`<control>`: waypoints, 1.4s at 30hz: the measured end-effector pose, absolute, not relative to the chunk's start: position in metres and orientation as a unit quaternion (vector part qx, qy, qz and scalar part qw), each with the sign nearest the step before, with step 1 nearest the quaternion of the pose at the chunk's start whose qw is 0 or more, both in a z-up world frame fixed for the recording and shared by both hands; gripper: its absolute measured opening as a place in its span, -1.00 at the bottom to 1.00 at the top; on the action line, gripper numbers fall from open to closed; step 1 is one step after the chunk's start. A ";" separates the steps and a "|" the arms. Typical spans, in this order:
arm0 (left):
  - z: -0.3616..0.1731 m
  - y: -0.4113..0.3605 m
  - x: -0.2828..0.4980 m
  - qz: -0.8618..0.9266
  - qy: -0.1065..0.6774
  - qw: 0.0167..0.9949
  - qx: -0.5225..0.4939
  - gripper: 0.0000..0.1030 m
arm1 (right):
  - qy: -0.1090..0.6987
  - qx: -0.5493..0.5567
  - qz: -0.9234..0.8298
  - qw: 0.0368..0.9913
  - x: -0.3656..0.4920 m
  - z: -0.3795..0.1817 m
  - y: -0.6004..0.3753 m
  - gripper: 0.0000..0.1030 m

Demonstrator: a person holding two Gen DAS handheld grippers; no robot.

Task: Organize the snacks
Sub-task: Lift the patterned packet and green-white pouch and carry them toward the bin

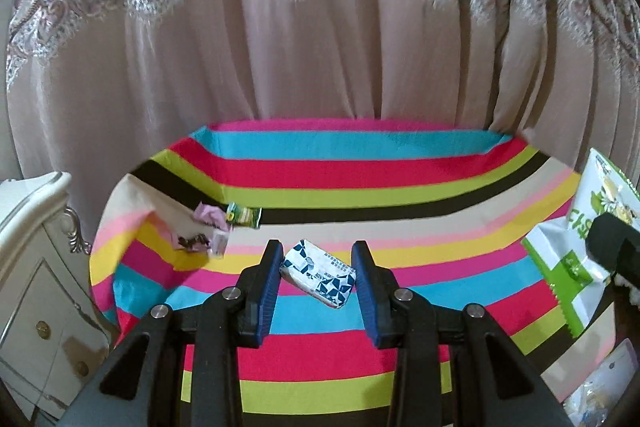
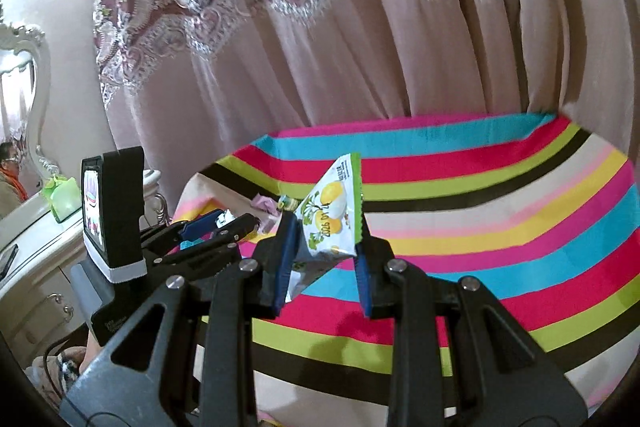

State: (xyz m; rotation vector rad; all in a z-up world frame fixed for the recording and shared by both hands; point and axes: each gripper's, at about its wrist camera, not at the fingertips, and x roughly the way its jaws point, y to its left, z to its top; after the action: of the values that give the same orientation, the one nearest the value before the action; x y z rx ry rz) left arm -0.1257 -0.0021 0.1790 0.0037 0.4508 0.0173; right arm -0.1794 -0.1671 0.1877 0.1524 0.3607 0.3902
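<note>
Snacks both clamped: crinkly green-white lemon pouch (image 2: 330, 223) pinched by right gripper (image 2: 325, 259), blue-white wrapped bar (image 1: 318, 273) by left gripper (image 1: 318, 281). Slippery foil, could slide out.

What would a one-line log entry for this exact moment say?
left gripper: shut on blue-white packet | right gripper: shut on green-white lemon pouch | both above striped cloth | loose snacks at far left

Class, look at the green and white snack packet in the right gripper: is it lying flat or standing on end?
On end: the snack packet is pinched between the right gripper pads, its top corner pointing up above the striped cloth.
</note>
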 end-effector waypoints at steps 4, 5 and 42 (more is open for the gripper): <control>0.192 0.002 -0.145 0.004 0.200 0.980 -0.001 -0.29 | 0.160 0.065 0.186 0.967 -0.204 0.202 -0.164 -0.39; 0.194 0.002 -0.148 0.003 0.196 0.981 -0.002 -0.29 | 0.156 0.063 0.185 0.968 -0.209 0.205 -0.163 -0.39; 0.270 -0.138 -0.297 -0.127 0.044 0.984 0.119 -0.29 | 0.101 0.013 0.053 0.993 -0.362 0.238 -0.289 -0.40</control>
State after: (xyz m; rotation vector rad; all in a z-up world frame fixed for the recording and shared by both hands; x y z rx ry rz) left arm -0.2970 -0.1381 0.2702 0.2388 0.0889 -0.2551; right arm -0.3620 -0.2892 0.2382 0.0266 0.2029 0.1070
